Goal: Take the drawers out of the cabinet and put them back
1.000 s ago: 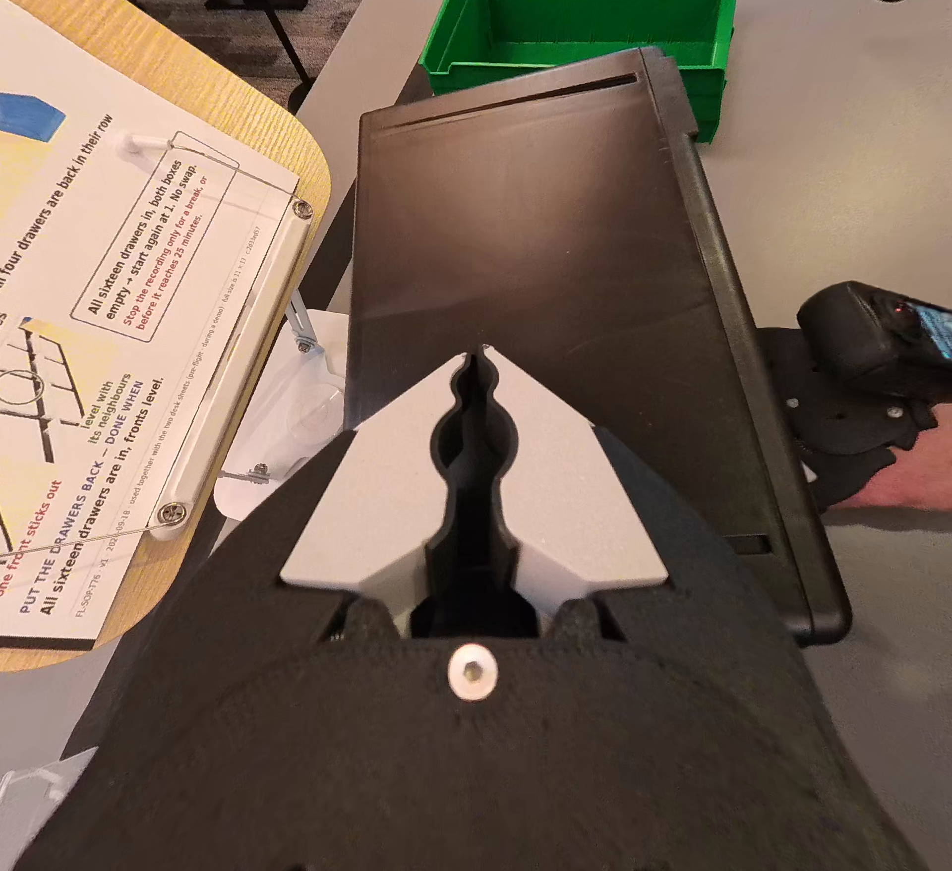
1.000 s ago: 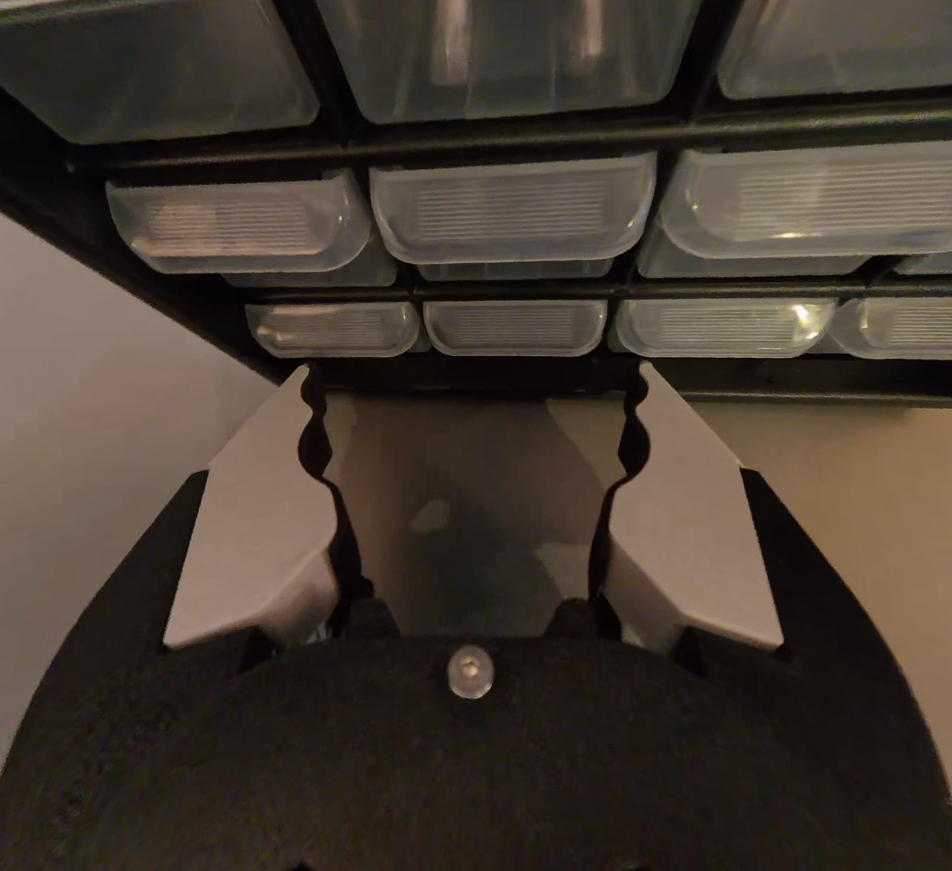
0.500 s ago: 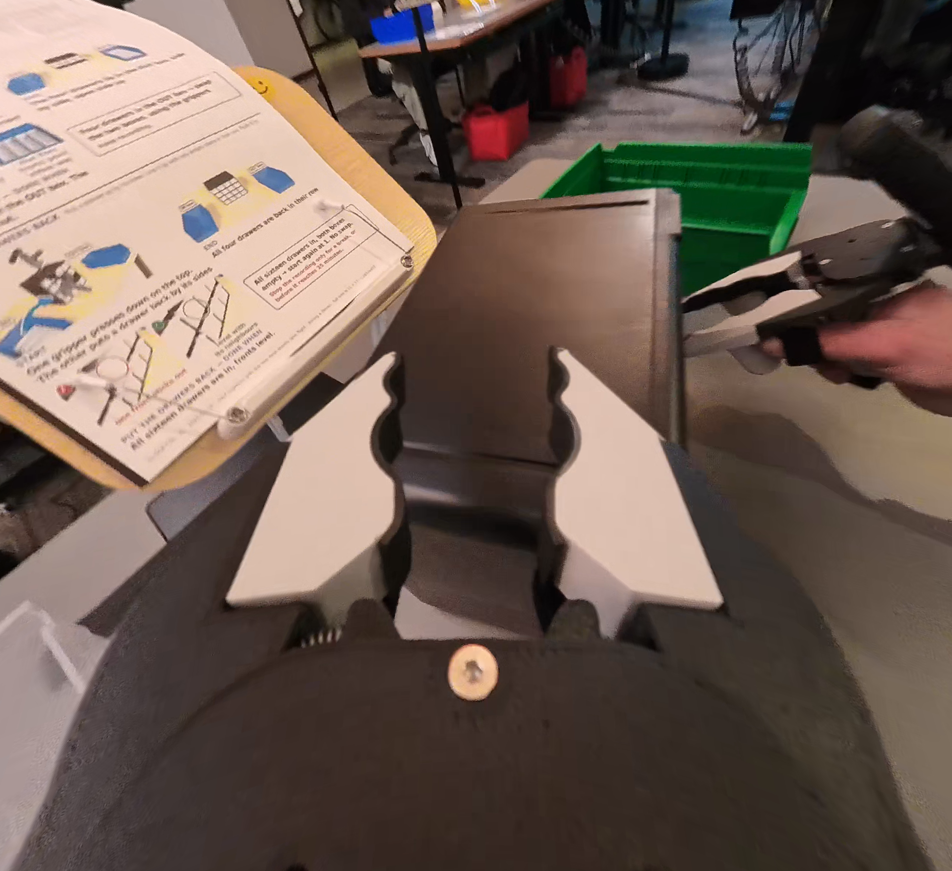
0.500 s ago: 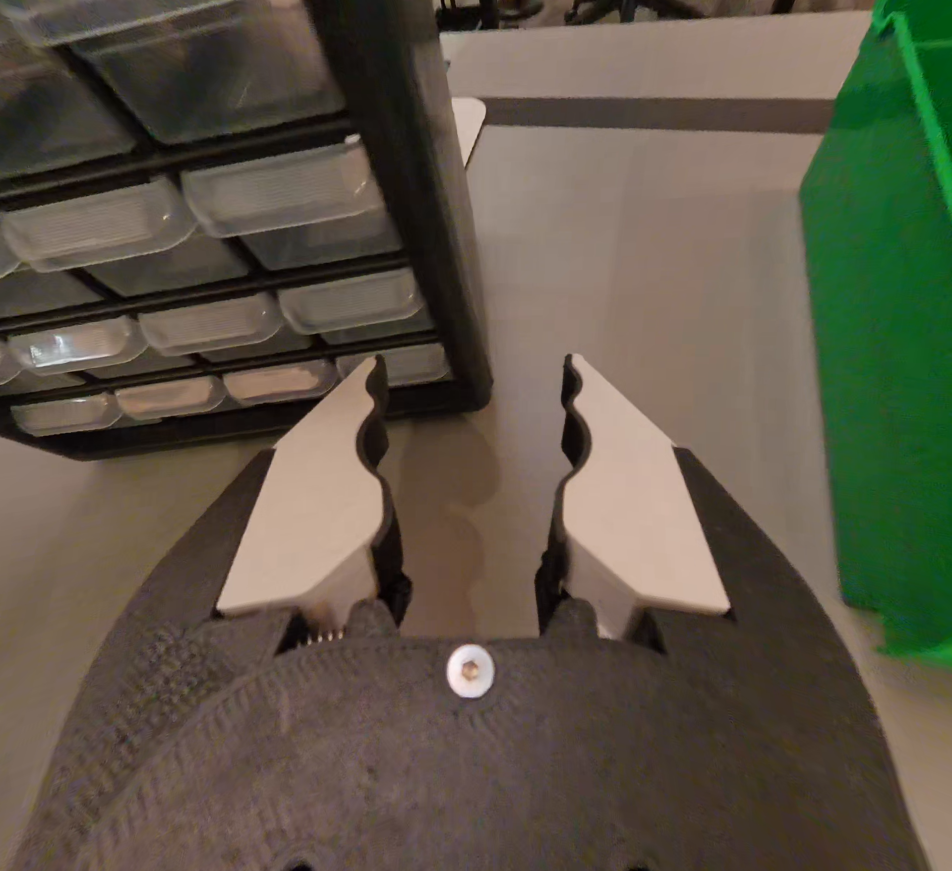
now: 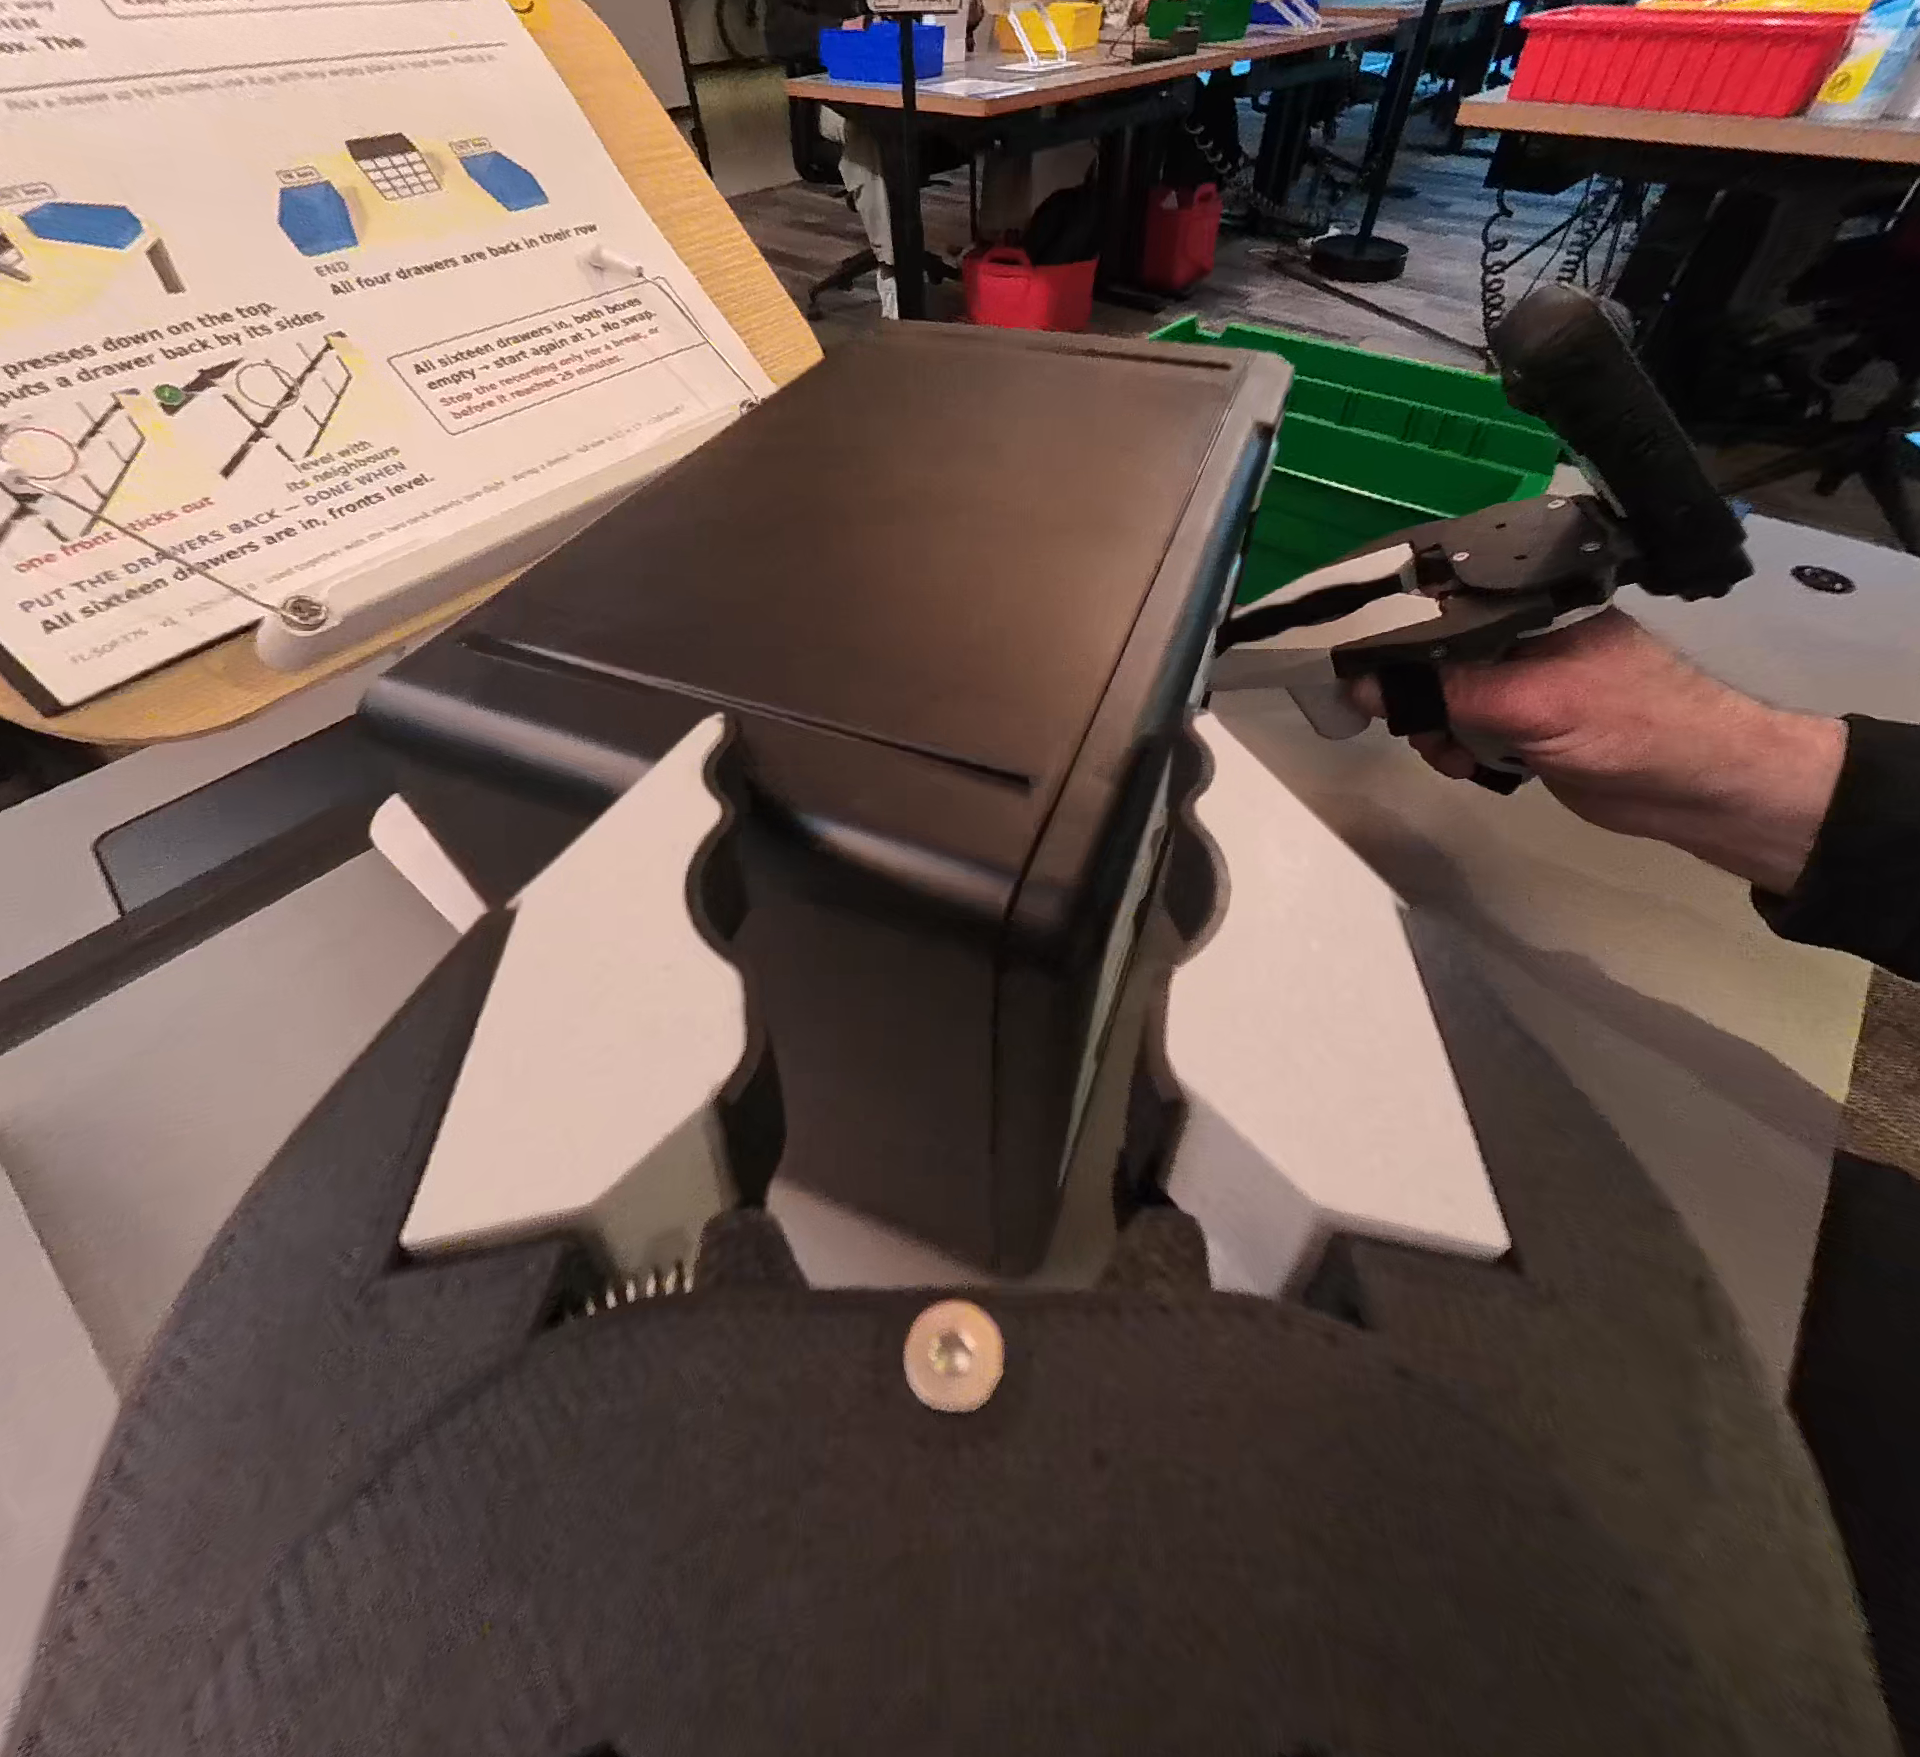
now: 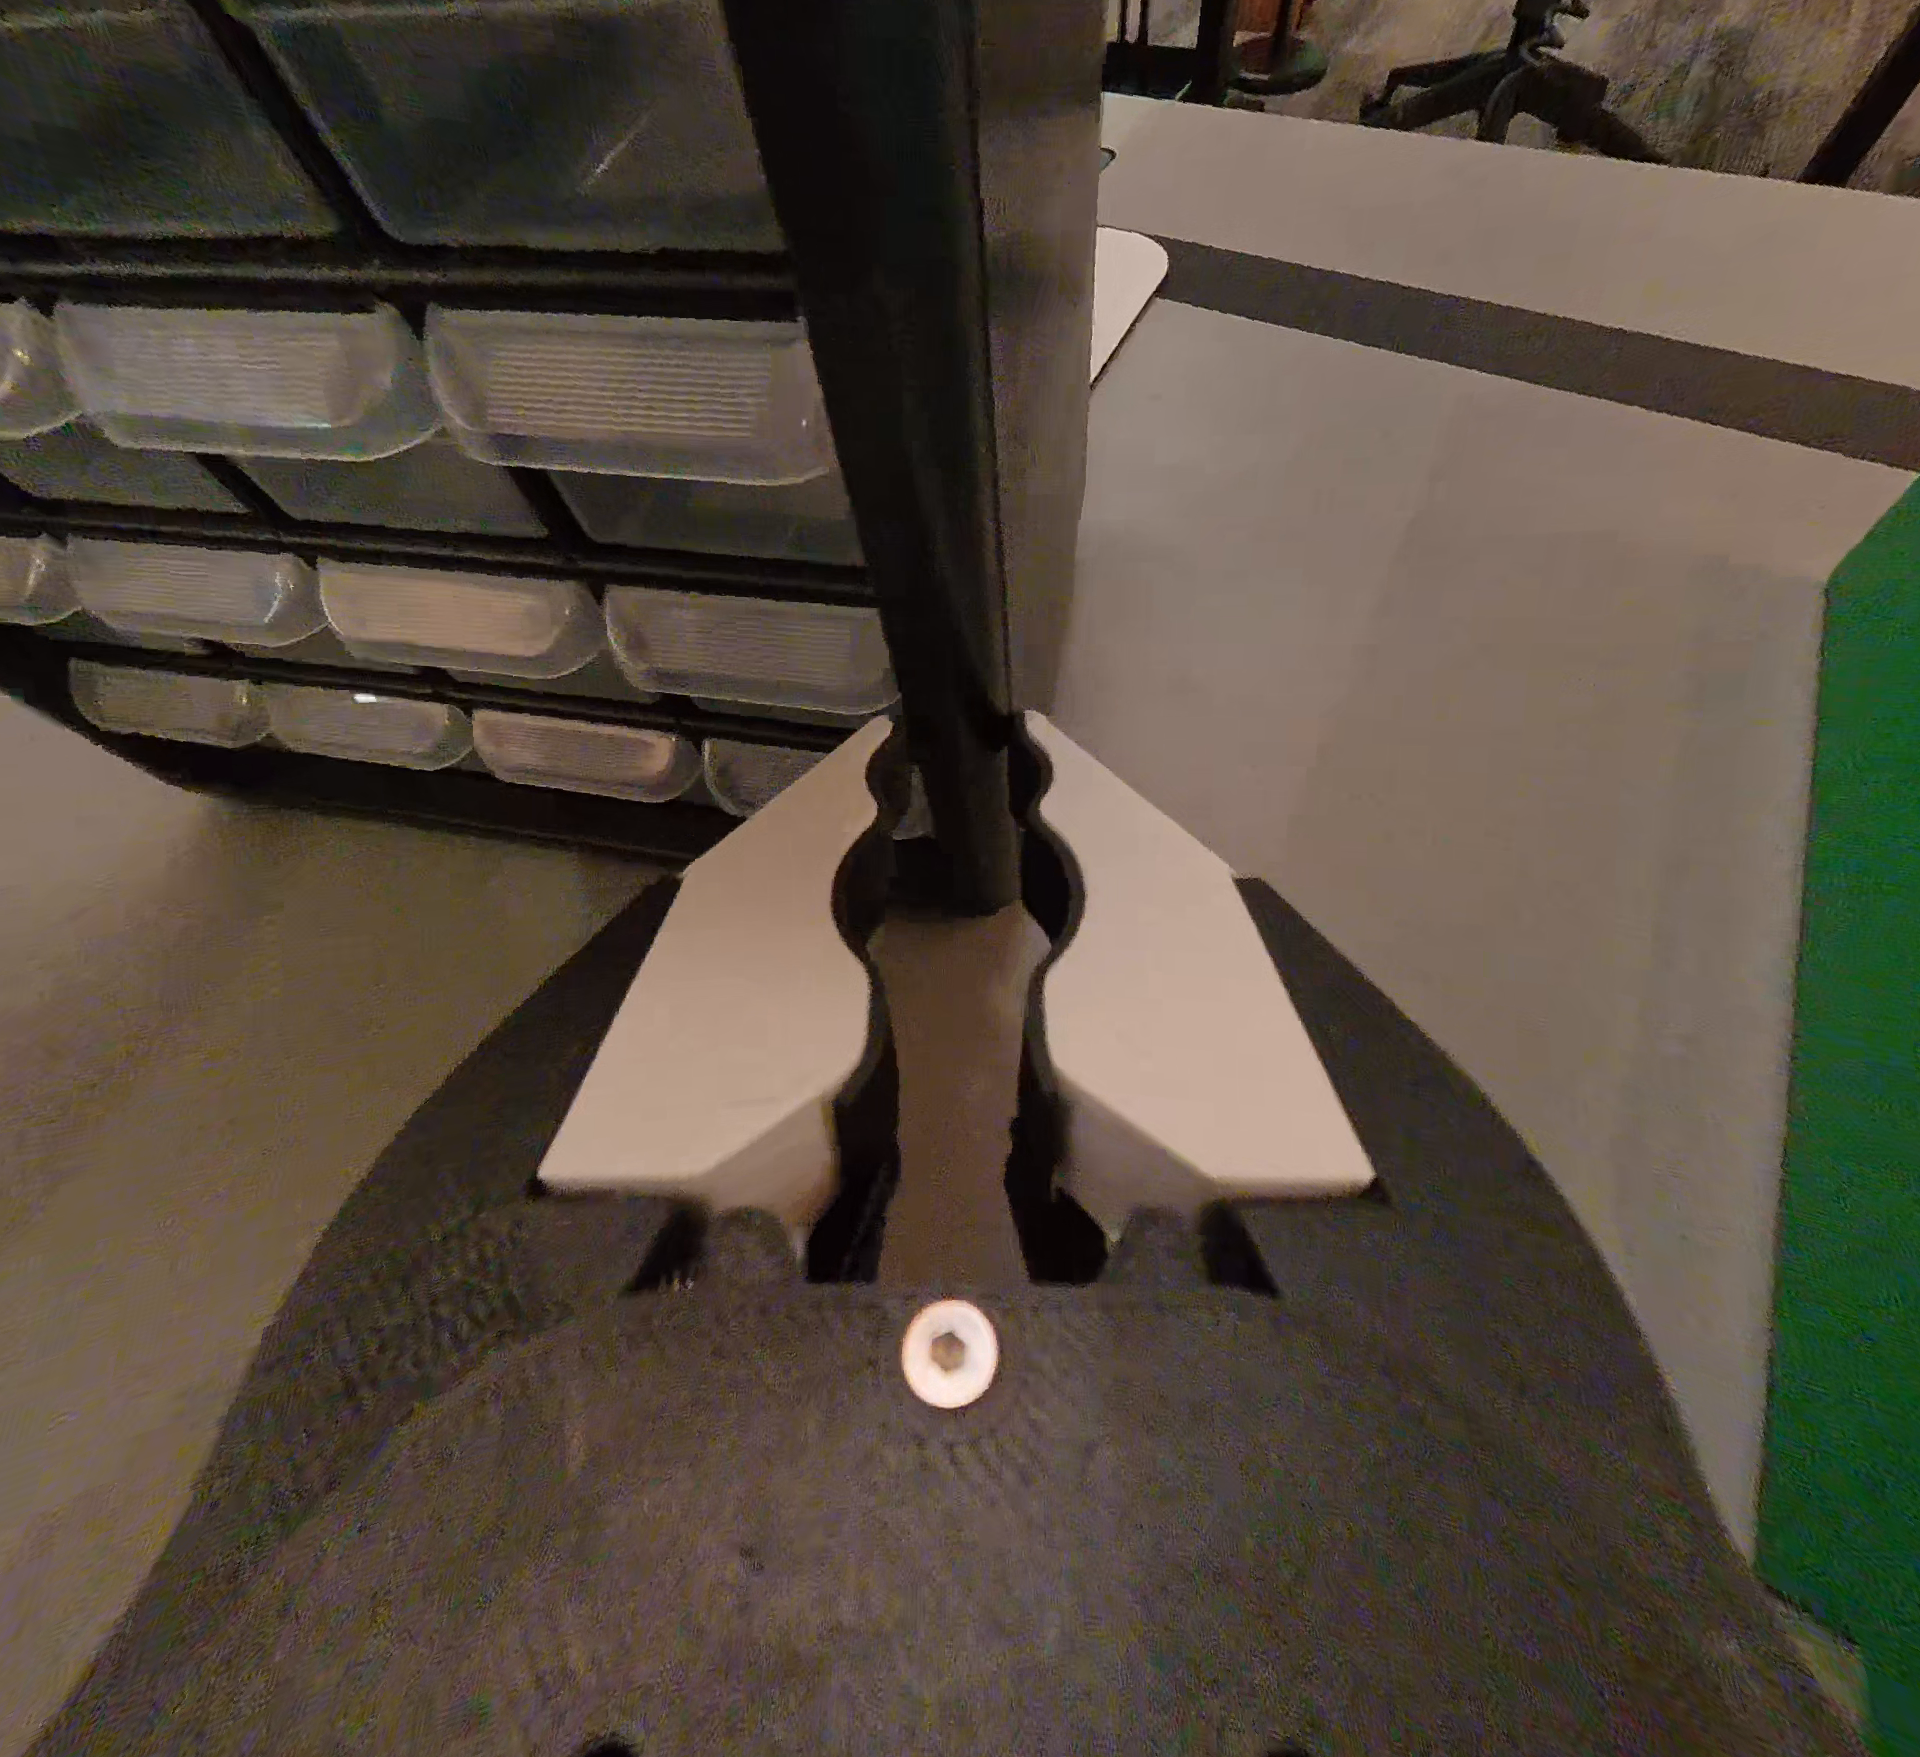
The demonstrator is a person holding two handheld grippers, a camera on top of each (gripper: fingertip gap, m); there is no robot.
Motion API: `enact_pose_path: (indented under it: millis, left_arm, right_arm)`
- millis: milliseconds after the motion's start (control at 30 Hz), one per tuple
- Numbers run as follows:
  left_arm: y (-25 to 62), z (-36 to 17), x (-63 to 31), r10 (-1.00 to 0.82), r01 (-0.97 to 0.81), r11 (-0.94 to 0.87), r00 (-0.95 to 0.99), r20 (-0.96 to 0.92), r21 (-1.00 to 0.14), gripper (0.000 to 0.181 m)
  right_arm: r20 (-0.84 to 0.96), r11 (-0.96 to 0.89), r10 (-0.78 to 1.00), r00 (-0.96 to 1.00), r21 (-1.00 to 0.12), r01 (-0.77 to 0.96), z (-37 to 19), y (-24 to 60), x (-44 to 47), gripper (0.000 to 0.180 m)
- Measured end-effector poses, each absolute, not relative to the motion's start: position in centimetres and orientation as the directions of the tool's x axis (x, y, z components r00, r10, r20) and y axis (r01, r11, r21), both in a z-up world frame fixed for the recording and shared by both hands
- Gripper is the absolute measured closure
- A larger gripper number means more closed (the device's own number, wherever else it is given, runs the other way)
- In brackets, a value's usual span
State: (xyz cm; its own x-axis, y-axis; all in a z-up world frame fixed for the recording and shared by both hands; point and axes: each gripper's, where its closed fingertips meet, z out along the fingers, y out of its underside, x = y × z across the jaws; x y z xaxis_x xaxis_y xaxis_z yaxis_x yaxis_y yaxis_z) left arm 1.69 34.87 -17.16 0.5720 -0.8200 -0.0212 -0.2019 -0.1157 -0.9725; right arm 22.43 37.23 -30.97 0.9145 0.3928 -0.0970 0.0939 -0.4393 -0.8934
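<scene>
At frame centre, the left gripper point(image 5: 956, 886) spreads wide around the black cabinet point(image 5: 883, 564) corner. The right gripper point(image 6: 954, 751) pinches the cabinet's front edge; clear drawers point(image 6: 623, 398) fill the upper left.

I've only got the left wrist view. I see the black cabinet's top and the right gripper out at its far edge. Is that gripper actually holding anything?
Observer: Yes. In the right wrist view the right gripper is closed on the cabinet, with its black front corner post between the fingers.
Operator: Are the drawers in? I can't see the front.
Observer: Every slot in sight holds a clear drawer, and none is empty. The cabinet's left part is out of frame.
Operator: What's beside that gripper?
Observer: The green bin stands to its right, with a bare strip of grey table between bin and cabinet.
</scene>
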Motion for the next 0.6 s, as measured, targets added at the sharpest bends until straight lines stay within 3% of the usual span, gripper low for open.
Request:
enact_pose_path:
  millis: [600]
  left_arm:
    - [38.4, -16.4, -1.2, -0.824, -0.264, -0.107, 0.563, -0.064, -0.959, 0.115]
  right_arm:
    - [-0.017, -0.496, 0.523, 0.852, -0.819, 0.289, -31.0, 32.7, 17.6, 0.162]
